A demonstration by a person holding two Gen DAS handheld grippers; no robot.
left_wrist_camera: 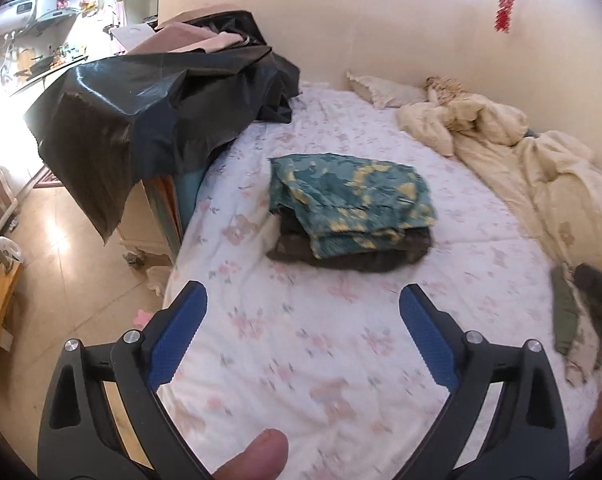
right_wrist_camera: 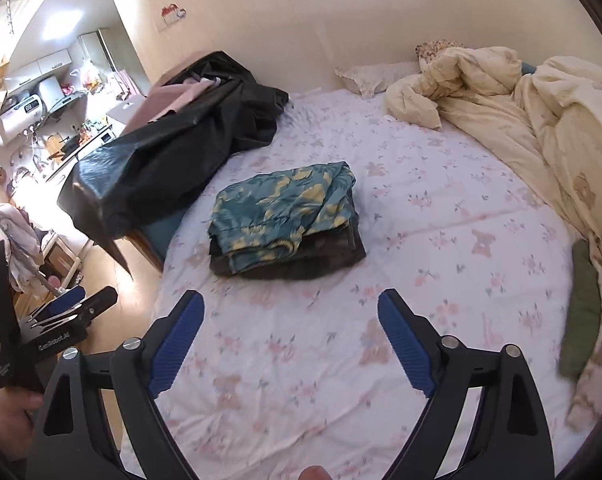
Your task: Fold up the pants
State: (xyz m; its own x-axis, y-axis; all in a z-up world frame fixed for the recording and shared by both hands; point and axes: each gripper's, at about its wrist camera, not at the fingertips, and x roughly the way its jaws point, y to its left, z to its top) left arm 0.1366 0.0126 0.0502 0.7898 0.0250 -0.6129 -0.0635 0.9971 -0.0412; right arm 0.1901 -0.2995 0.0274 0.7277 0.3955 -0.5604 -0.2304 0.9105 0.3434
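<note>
Both tongs wide apart and empty: left tongs (left_wrist_camera: 303,296) at the lower centre of the left wrist view, blue ribbed pads splayed, nothing but bedsheet between them; right tongs (right_wrist_camera: 291,302) likewise spread at the lower centre of the right wrist view, gripping nothing. Well short of any cloth, both.

Teal-and-yellow patterned pants (left_wrist_camera: 351,196), folded into a compact, slightly rumpled rectangle, lying at mid-frame on top of a darker brown folded garment (left_wrist_camera: 381,254), the two forming a small stack on the white floral-print bedsheet (left_wrist_camera: 301,360). Stack apart from both tongs, farther up the frame. Same stack at centre-left in the right wrist view, pants (right_wrist_camera: 285,204) uppermost.

Step in hand, by the look of it: fold finished and let go, tongs clear of the pile. Top layer a little askew, one corner drooping over the front edge of the stack, yet tidy enough to count as folded.

Next move, as a judgement: either done, or on to another piece. Olive-green cloth (right_wrist_camera: 583,312) at the right edge of the frame, beside the crumpled cream duvet (right_wrist_camera: 541,112), a likely candidate, though unclear whether pants. Would call for a swing toward the right side of the bed, pads kept apart until over an edge of the fabric, then a pinch and a drag onto bare sheet. Black plastic sheeting (left_wrist_camera: 141,120) at upper left draped over clutter, of no concern to the task.
</note>
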